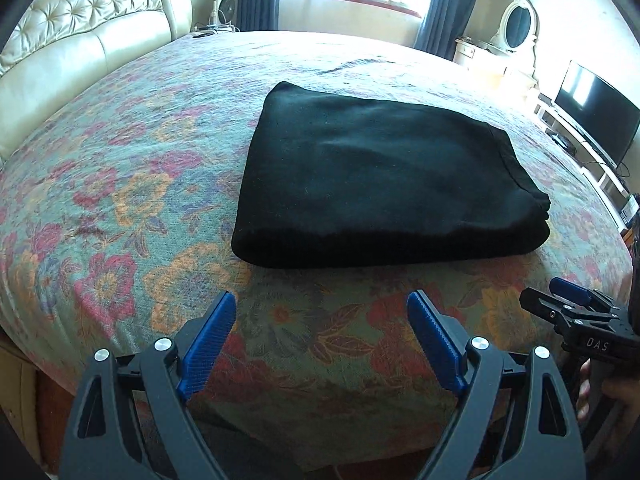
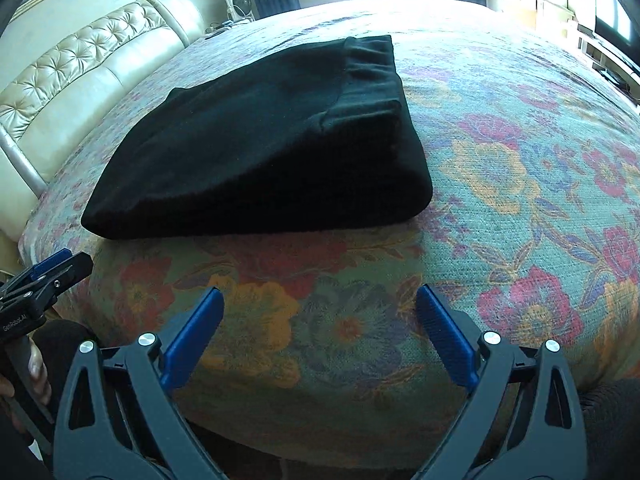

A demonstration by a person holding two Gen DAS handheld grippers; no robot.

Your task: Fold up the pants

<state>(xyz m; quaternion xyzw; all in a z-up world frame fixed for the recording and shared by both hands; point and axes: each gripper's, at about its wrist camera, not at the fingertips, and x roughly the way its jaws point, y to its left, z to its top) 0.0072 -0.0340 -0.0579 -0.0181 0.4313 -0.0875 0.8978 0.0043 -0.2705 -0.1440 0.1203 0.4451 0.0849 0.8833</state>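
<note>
Both my left gripper (image 1: 322,308) and right gripper (image 2: 320,304) hover with fingers spread apart, holding nothing, over the near edge of the bed (image 1: 120,184). Beyond them the black pants (image 1: 380,176) lie folded into a compact stack on the floral cover. Folding looks finished to me; I would only press stray edges flat, not regrip.

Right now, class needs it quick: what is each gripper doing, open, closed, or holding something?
Left gripper: open, holding nothing, short of the folded black pants.
Right gripper: open, holding nothing, also clear of the pants.
</note>
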